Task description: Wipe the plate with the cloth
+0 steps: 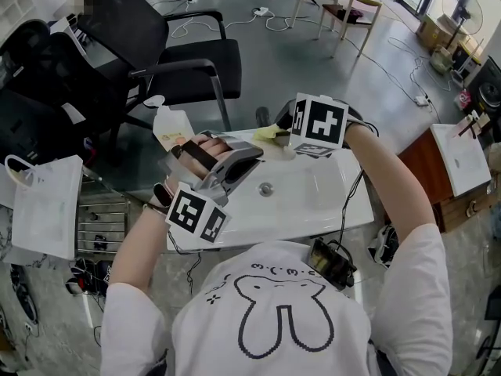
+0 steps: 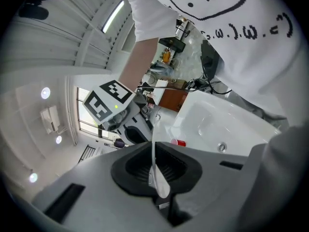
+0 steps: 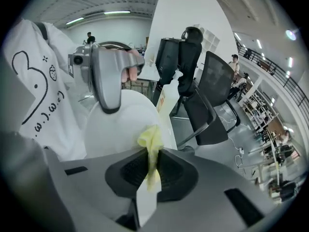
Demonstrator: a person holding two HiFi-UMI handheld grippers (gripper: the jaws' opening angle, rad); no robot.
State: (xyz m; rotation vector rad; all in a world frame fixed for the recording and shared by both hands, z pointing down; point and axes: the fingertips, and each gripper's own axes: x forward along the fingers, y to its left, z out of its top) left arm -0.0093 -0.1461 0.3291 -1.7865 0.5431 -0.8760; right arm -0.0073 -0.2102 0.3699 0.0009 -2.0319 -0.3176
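Note:
My left gripper (image 1: 247, 157) is shut on the rim of a white plate (image 3: 120, 124) and holds it on edge over the sink. In the left gripper view the plate's thin rim (image 2: 154, 161) runs between the closed jaws. My right gripper (image 1: 290, 142), under its marker cube, is shut on a yellow cloth (image 3: 151, 146). The cloth (image 1: 267, 133) bunches out of the jaws and lies against the plate's face. In the right gripper view the left gripper (image 3: 107, 81) clamps the plate's far edge.
A white sink (image 1: 321, 198) with a metal drain (image 1: 266, 188) lies below both grippers. Black office chairs (image 1: 176, 61) stand behind it, a white paper bag (image 1: 47, 206) to the left, a wooden cabinet (image 1: 429, 171) to the right. Cables trail across the floor.

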